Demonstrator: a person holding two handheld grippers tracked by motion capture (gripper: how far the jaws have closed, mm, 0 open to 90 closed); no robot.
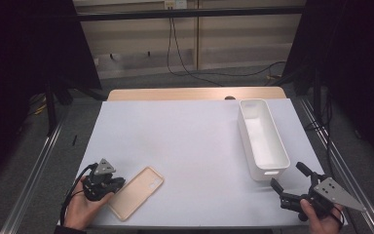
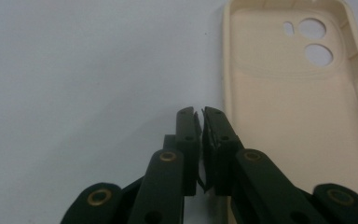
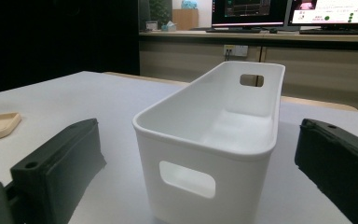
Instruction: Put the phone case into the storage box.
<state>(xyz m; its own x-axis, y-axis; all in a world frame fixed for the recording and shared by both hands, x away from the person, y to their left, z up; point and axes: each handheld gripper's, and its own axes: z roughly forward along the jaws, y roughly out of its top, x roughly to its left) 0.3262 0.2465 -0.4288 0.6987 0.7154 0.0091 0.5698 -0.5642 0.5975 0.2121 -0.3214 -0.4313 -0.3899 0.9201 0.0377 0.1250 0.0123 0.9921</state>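
The room is dim: black drapes hang at the upper left and upper right of the high view, a pale panelled wall (image 1: 190, 44) runs across the top with cables (image 1: 185, 68) trailing down to grey carpet (image 1: 39, 146). In the right gripper view, lit monitors (image 3: 289, 11) sit on a counter at the top right. The table (image 1: 190, 141) fills the middle, covered by a white sheet, with a strip of bare wood along its far edge.

At lower left, the left gripper (image 1: 111, 185) rests with its jaws pressed together on nothing, just beside a beige phone case (image 1: 136, 191) lying inside-up. Right of centre stands a long white bin (image 1: 263, 139). At lower right, the right gripper (image 1: 287, 180) is spread wide and empty, its jaws either side of the bin's near end.
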